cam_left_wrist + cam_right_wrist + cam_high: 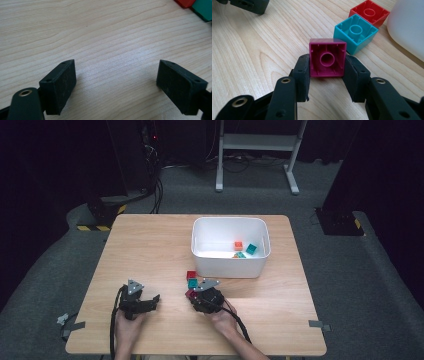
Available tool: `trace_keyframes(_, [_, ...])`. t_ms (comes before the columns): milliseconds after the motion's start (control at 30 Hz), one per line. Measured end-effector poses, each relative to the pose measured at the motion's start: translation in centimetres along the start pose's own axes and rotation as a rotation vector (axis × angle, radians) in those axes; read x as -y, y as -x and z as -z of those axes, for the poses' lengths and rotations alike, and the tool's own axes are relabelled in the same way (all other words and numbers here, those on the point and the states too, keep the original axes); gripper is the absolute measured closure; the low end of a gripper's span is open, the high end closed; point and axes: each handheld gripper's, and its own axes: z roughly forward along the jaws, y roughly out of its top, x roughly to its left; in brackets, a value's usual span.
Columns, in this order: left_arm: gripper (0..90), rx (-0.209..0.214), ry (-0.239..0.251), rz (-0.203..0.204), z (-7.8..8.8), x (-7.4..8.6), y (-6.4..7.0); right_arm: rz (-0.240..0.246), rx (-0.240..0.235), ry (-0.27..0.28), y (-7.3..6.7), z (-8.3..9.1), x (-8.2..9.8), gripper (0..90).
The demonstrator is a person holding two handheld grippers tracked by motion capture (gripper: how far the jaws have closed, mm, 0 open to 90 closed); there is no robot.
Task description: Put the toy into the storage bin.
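Magenta brick (pixel 327 60) lies on the table (pixel 150 250) with its hollow underside turned toward the right gripper's camera, and the right gripper (pixel 327 75) has it between its two black pads. One pad sits flat against each side wall of the brick, with no gap visible on either side, so the grip is clenched on the brick. The brick rests on the wood.

In the high view the right gripper (pixel 202 296) sits near the middle of the table, just in front of the white bin (pixel 230 265), with the magenta brick (pixel 190 294) showing at its left edge. A hand (pixel 225 317) holds the gripper from behind, and a cable trails back toward the table's near edge.

Just beyond the magenta brick lies a teal brick (pixel 355 32), also hollow side up, close to it though whether the two touch I cannot tell. Behind the teal one, touching or nearly touching it, lies a red brick (pixel 369 12), hollow side up too. The three make a short row running toward the bin (pixel 409 27).

Inside the bin, toward its right end, lie an orange brick (pixel 238 245) and teal pieces (pixel 250 249), close together.

The left gripper (pixel 142 302) rests on the table to the left, well apart from the bricks. Its jaws are spread wide with only bare wood between them (pixel 116 82), gripping nothing.
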Motion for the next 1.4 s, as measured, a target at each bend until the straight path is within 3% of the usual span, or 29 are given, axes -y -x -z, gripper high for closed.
trace_keyframes(400, [16.2, 0.0, 0.0, 0.0, 0.0, 0.0, 0.0, 0.003, -0.016, 0.037, 0.4, 2.4, -0.4, 58.9])
trace_keyframes(567, [16.2, 0.0, 0.0, 0.0, 0.0, 0.0, 0.0, -0.016, -0.035, 0.057, 1.1, 4.0, -0.9, 59.0])
trace_keyframes(867, [16.2, 0.0, 0.001, 0.0, 0.0, 0.0, 0.0, -0.004, -0.035, 0.094, 2.0, 7.6, -2.3, 58.9])
trace_keyframes(1100, [16.2, 0.0, 0.0, 0.0, 0.0, 0.0, 0.0, -0.006, -0.027, 0.135, 3.0, 10.6, -3.9, 59.0])
trace_keyframes(1400, [16.2, 0.001, -0.001, 0.0, 0.0, 0.0, 0.0, -0.001, 0.016, 0.173, 4.7, 13.8, -6.0, 59.0])
